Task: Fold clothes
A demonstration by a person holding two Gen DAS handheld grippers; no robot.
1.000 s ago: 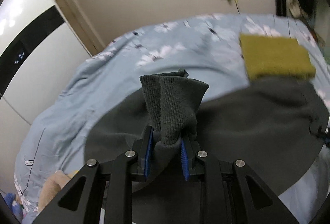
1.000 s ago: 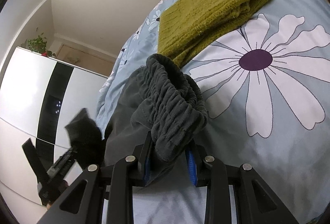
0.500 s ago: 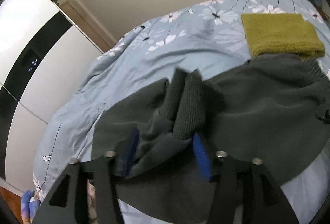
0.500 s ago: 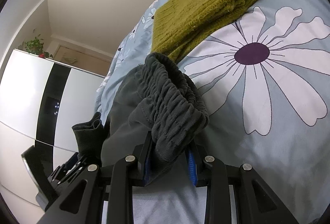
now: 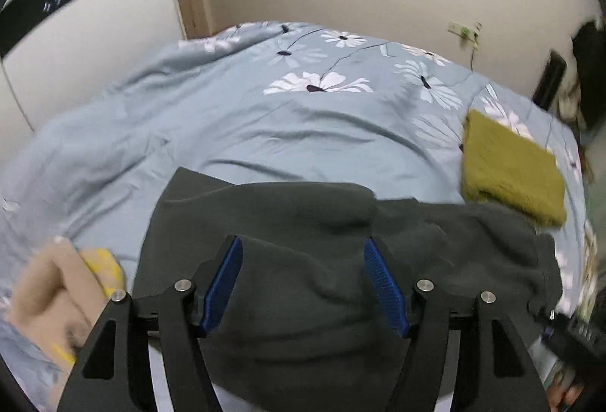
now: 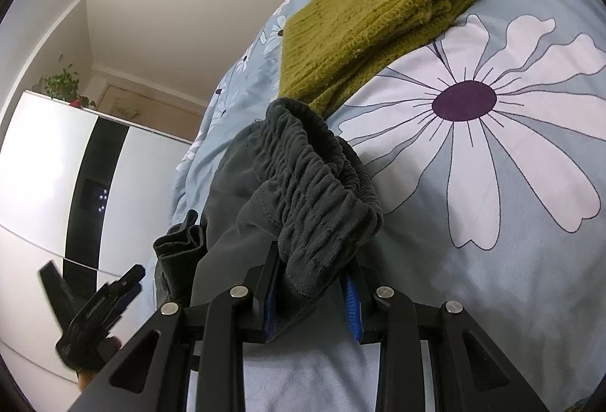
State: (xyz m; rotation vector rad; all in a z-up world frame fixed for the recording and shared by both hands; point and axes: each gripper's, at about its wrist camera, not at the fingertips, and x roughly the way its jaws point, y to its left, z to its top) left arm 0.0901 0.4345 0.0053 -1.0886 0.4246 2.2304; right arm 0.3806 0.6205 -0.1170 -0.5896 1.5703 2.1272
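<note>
my left gripper (image 5: 303, 283) has its fingers spread over the dark grey fleece trousers (image 5: 341, 260) lying on the pale blue flowered bed cover (image 5: 265, 116); my right gripper (image 6: 312, 292) pinches their gathered waistband (image 6: 318, 184); a folded olive knitted sweater (image 6: 378, 21) lies just beyond.

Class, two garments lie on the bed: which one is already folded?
The olive-green sweater: it sits as a neat flat square, while the dark grey trousers lie loose, waistband pinched in the right gripper.
</note>
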